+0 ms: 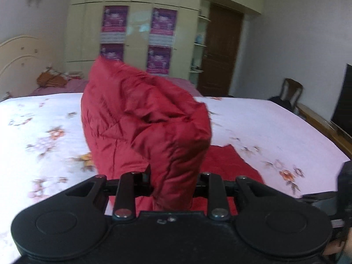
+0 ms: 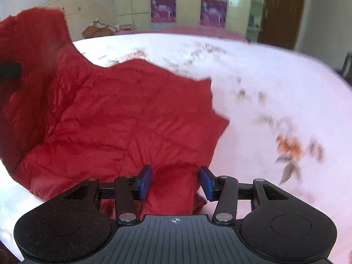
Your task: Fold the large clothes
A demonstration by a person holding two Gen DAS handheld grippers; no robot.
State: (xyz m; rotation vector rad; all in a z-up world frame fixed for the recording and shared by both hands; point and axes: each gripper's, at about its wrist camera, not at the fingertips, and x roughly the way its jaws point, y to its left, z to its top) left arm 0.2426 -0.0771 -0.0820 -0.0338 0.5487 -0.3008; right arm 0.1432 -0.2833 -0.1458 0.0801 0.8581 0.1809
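Note:
A red quilted jacket (image 2: 114,118) lies partly spread on the floral bedsheet (image 2: 275,83). My left gripper (image 1: 173,184) is shut on a thick fold of the red jacket (image 1: 149,118) and holds it lifted above the bed; its fingertips are hidden by the cloth. In the right wrist view the lifted part rises at the far left (image 2: 28,50). My right gripper (image 2: 176,182) has its blue pads (image 2: 145,182) apart on either side of the jacket's near edge, which bunches up between them, not squeezed.
The bed (image 1: 39,132) fills most of both views. Beyond it are a pink bed, a cream wardrobe (image 1: 136,33) with purple posters, a brown door (image 1: 220,50), a chair (image 1: 290,90) and a dark TV (image 1: 343,101) at the right.

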